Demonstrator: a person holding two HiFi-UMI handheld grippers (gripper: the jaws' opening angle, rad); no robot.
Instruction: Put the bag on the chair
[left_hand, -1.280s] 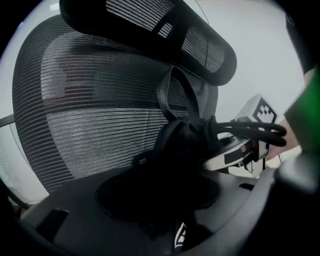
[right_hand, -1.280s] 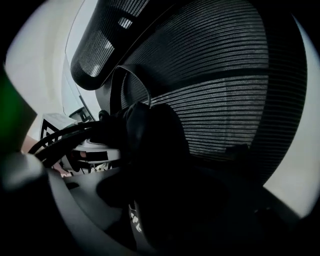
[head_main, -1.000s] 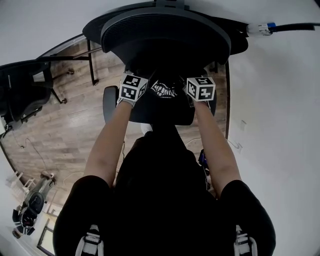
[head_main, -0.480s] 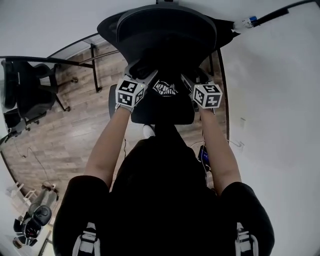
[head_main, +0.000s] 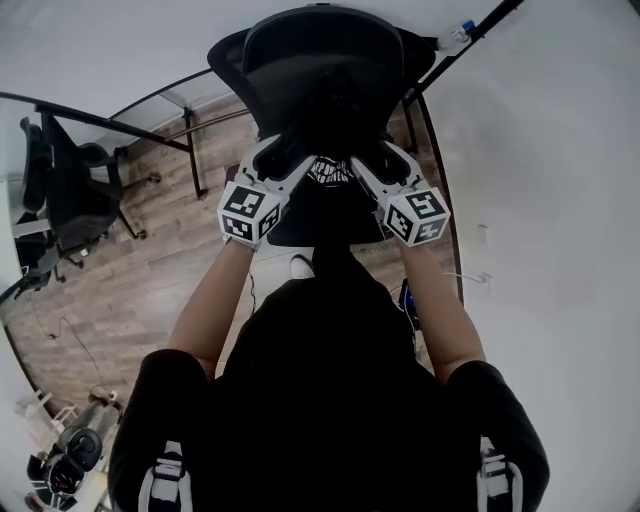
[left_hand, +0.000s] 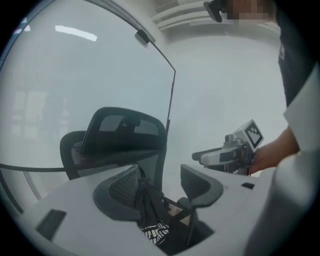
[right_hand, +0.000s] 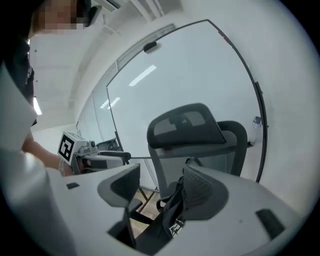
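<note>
A black office chair (head_main: 320, 70) stands right in front of me, its seat (head_main: 322, 218) below the grippers. The black bag with white print (head_main: 330, 172) sits over the seat, between both grippers. My left gripper (head_main: 292, 160) comes at the bag from the left and my right gripper (head_main: 372, 163) from the right. In the left gripper view the bag's fabric (left_hand: 152, 220) hangs between the closing jaws, lying against the left pad with a gap to the other. In the right gripper view the bag (right_hand: 172, 220) leans on the right pad, also with a gap, jaws closing.
A second dark office chair (head_main: 75, 195) stands at the left on the wood floor (head_main: 130, 290). A black desk frame (head_main: 190, 150) runs behind it. A white wall (head_main: 560, 200) closes the right side. Dark equipment (head_main: 70, 450) lies at the bottom left.
Both grippers have moved forward toward the chair's backrest and angled inward around the bag. The bag stays between them over the seat.
</note>
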